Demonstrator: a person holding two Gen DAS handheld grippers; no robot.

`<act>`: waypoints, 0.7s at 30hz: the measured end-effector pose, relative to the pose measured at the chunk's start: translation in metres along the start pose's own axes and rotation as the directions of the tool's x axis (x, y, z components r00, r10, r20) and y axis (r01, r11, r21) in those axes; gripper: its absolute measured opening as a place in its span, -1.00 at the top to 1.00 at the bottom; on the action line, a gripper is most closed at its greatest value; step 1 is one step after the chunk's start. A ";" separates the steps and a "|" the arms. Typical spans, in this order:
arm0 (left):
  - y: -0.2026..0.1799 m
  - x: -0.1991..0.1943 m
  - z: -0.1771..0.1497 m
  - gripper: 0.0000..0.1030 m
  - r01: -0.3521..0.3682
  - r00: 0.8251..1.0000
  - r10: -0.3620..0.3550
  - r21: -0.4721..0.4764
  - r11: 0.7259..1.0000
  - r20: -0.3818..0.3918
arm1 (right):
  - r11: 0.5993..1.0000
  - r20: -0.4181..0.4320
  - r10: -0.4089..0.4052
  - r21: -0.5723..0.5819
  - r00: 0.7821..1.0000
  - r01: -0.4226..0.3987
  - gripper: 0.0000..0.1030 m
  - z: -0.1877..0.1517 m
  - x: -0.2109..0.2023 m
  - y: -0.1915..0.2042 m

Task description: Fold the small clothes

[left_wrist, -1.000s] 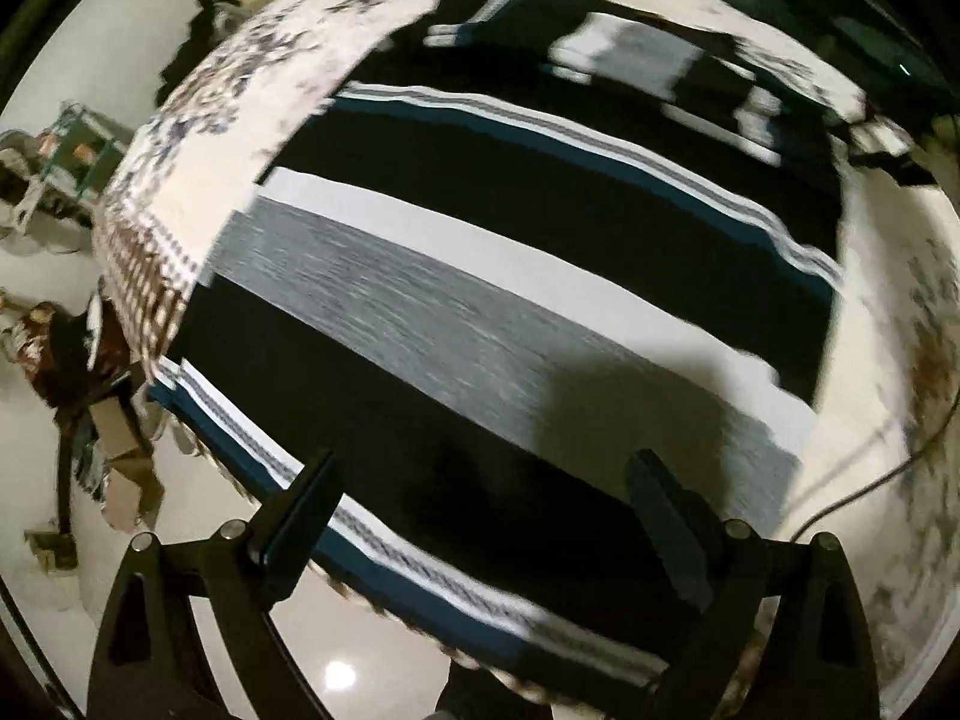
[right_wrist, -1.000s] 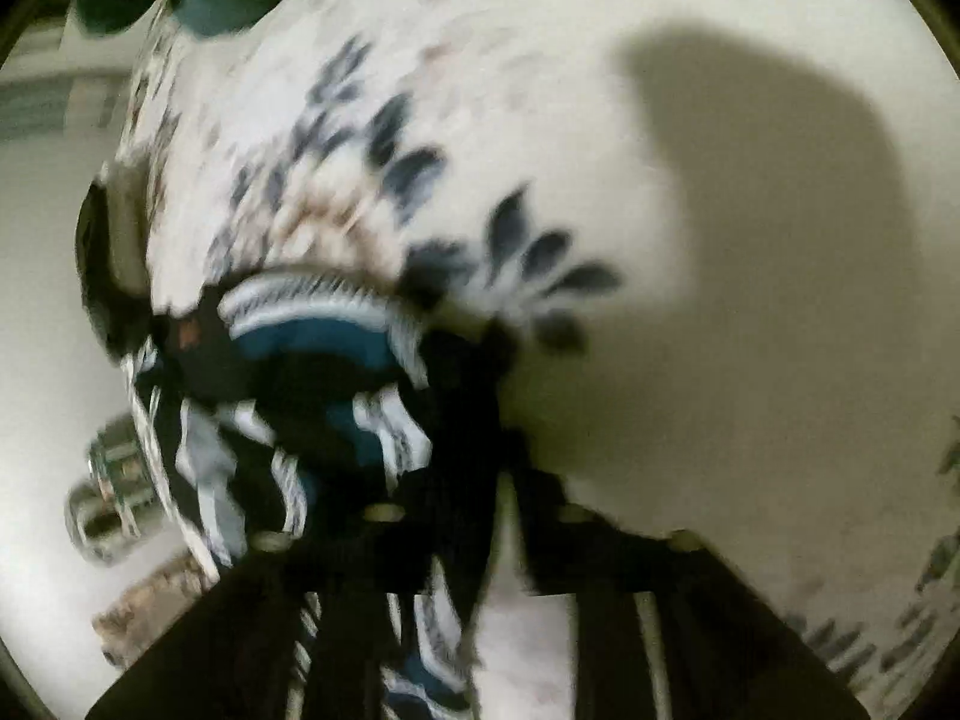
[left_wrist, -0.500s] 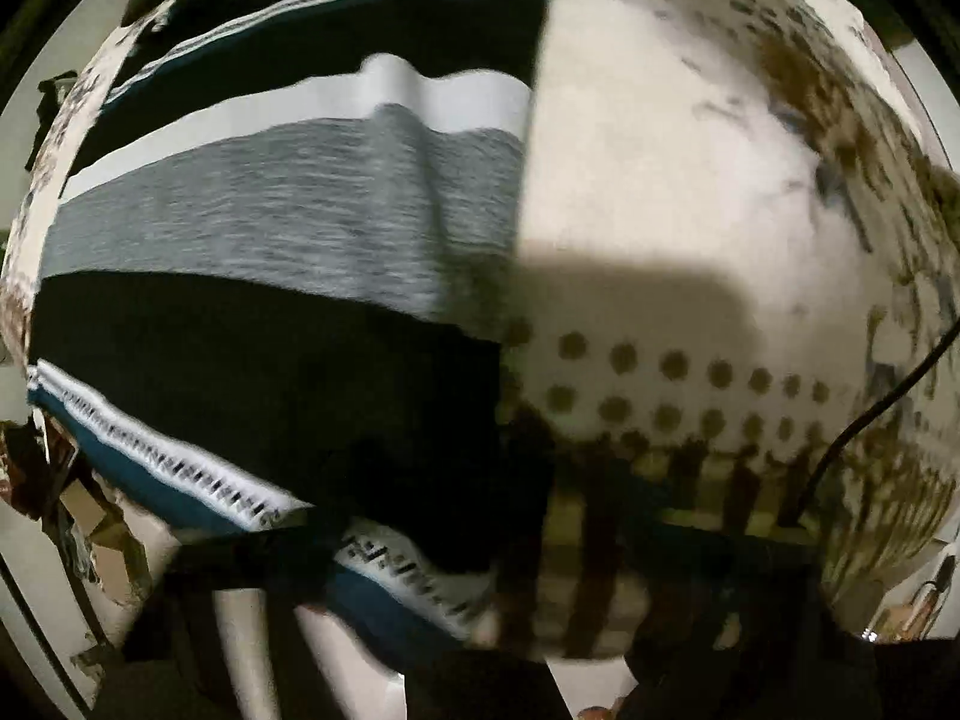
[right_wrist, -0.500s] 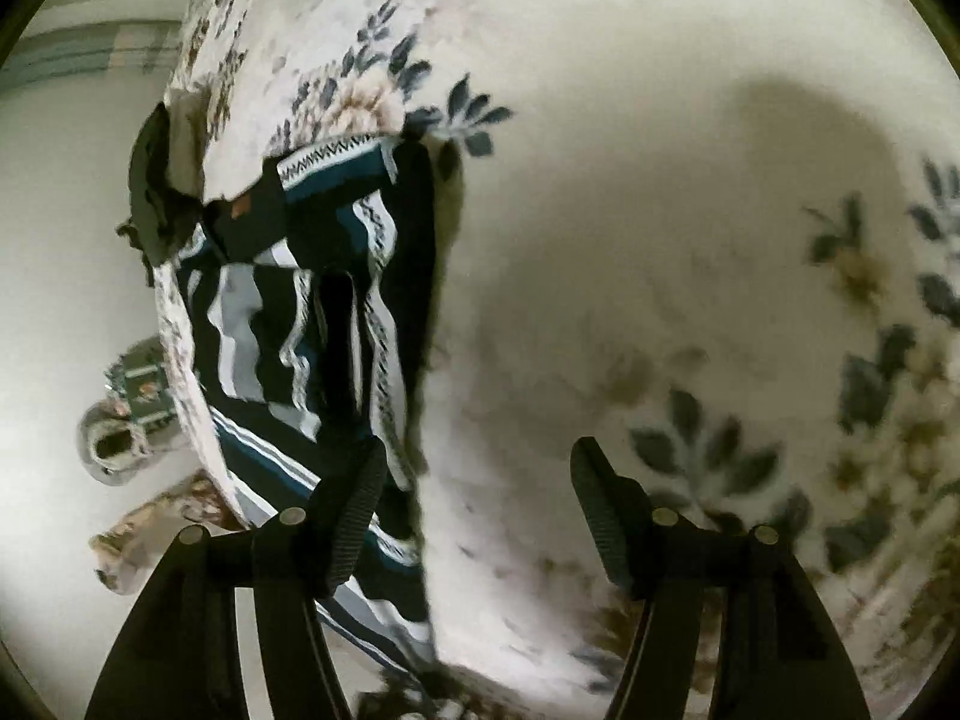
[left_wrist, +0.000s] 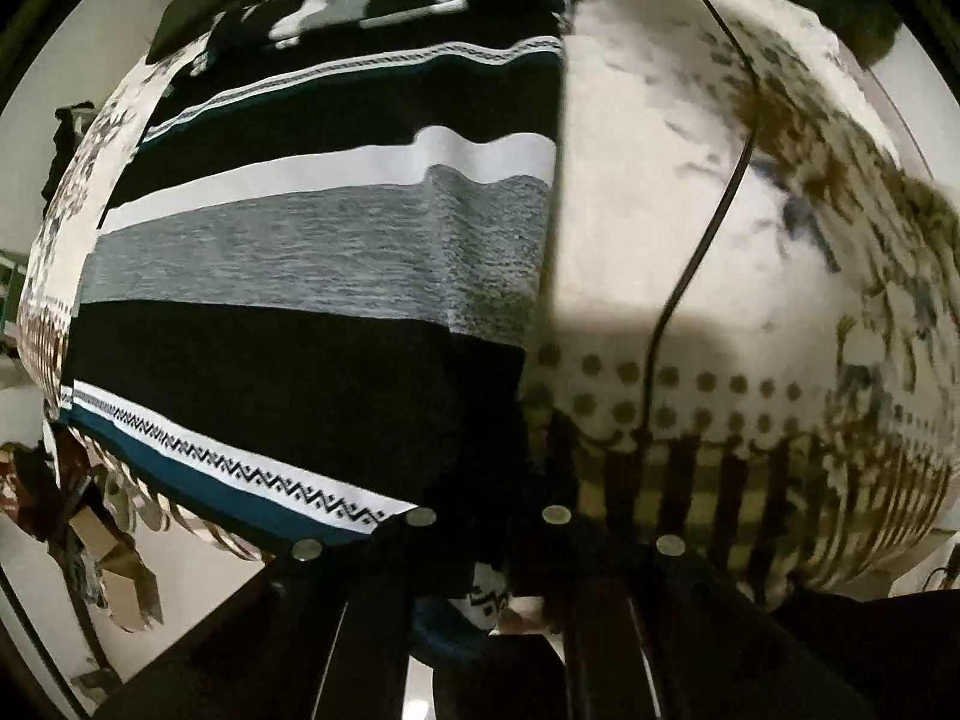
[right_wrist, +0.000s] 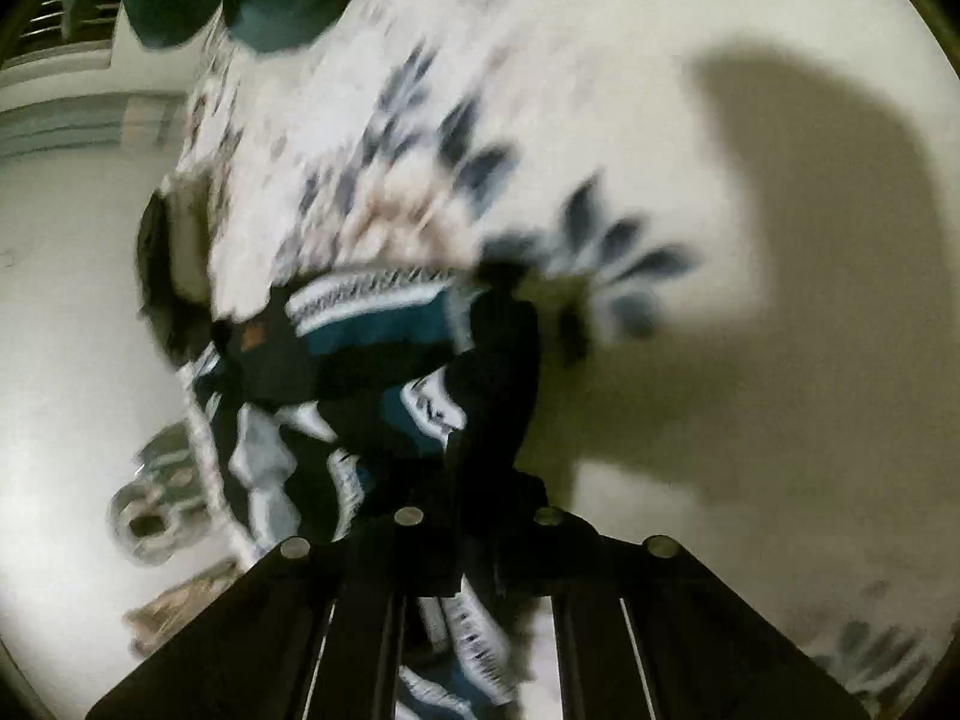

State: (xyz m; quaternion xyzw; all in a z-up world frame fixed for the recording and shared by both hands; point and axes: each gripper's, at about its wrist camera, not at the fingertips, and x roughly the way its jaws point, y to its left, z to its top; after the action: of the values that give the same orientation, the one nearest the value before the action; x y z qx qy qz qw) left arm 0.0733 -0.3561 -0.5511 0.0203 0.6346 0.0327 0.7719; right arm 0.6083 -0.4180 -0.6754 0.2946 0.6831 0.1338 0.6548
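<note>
Now you are pinching the shirt (left_wrist: 312,252) with both grippers, fingers closed on cloth. Your left gripper (left_wrist: 489,546) is gripping its near right corner while the striped body is lying flat across the bed (left_wrist: 690,192). Your right gripper (right_wrist: 480,480) is holding a bunched, blurred end at the bed's edge. A floral sheet (right_wrist: 600,60) is covering the bed, a black cable (left_wrist: 708,228) is trailing over it, and pale floor (right_wrist: 66,300) is showing beside.

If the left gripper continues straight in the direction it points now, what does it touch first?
Probably the striped garment itself: the left gripper is shut on its near corner and points steeply down, so the patterned cloth underneath would come next. Depth is unclear.
</note>
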 end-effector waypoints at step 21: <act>0.071 -0.068 0.022 0.93 0.077 0.993 -0.065 -0.132 0.988 0.097 | 0.988 0.011 -0.056 -0.141 0.998 0.057 0.87 0.000 -0.022 0.064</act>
State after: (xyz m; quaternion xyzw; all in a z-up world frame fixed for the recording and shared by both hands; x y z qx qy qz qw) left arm 0.0802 -0.2899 -0.4748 -0.0533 0.5949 0.0471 0.8006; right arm 0.6222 -0.3800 -0.6207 0.2287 0.6775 0.1620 0.6800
